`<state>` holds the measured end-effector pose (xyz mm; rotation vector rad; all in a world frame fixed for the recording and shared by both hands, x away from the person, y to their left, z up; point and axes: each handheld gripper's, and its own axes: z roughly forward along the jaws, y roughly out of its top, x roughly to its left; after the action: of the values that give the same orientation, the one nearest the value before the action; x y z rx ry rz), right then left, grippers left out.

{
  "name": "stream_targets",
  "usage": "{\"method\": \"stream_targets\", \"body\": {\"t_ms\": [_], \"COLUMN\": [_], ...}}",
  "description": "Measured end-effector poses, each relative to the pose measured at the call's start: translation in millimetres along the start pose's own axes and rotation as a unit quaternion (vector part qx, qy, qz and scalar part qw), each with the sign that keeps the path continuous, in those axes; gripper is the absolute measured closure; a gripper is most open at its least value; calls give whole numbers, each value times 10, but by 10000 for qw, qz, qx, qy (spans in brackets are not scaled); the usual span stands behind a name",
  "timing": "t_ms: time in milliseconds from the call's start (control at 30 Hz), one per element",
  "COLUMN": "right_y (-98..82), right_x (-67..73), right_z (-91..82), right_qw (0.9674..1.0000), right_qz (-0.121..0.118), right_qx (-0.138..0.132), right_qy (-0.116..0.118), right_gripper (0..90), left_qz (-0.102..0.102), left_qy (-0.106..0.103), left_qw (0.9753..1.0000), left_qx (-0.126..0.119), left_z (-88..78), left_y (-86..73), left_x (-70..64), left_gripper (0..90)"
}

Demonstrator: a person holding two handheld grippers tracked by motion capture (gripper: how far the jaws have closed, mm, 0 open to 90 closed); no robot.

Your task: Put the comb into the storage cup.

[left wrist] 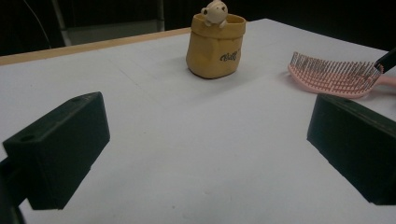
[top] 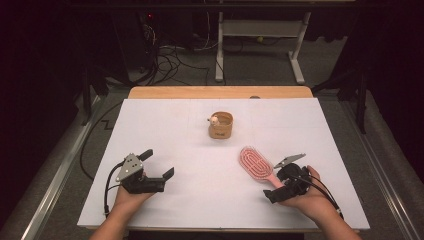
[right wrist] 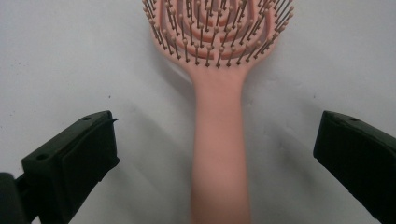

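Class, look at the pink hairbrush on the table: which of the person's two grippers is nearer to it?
Right. The right gripper straddles the pink hairbrush handle, jaws open. The left gripper sits across the table, well apart from it.

A pink hairbrush lies near a tan pouch.

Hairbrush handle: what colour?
Pink, same as the hairbrush head; clearest in the right gripper view, lying between the open fingers.
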<state>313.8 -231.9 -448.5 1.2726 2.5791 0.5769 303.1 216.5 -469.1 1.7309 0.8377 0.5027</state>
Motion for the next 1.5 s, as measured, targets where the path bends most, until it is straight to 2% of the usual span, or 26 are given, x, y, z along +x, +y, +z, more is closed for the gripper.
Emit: {"method": "stream_targets", "body": {"t_ms": [300,467,567,600,833,967,1200,1367,1500], "right_y": [103,147,183,200,364,459,624,725,812], "right_x": [-20,-35,-51,-58,-72,-83,-63,-42,-27], "right_z": [51,93,104,111,129,148,241,313,389], "right_qw": [9997,9994,9993,9992,9983,9976,9958,9944,9935], "right_qz": [-34,-136,-52,-89,-223,-297,-378,-436,-465], "right_qx": [211,302,365,384,529,613,813,944,1013], "right_qy": [71,58,63,75,40,94,178,198,217], "right_gripper": [3,3,3,3,3,5,3,4,4], "left_qz": [18,71,82,86,75,86,131,160,87], "left_qy": [-20,-12,-8,-5,11,12,-33,70,67], "left_qw": [10000,9999,9999,9999,9999,9999,9998,9996,9998], "left_qx": [37,70,74,64,104,148,159,217,193], "left_z": [31,31,30,31,32,9,6,35,18], "left_y": [3,0,-1,0,-7,-15,-21,-34,-35], "left_x": [0,-9,-9,-9,-2,-4,-32,-34,-28], "left_gripper": [1,0,0,0,0,0,0,0,0]}}
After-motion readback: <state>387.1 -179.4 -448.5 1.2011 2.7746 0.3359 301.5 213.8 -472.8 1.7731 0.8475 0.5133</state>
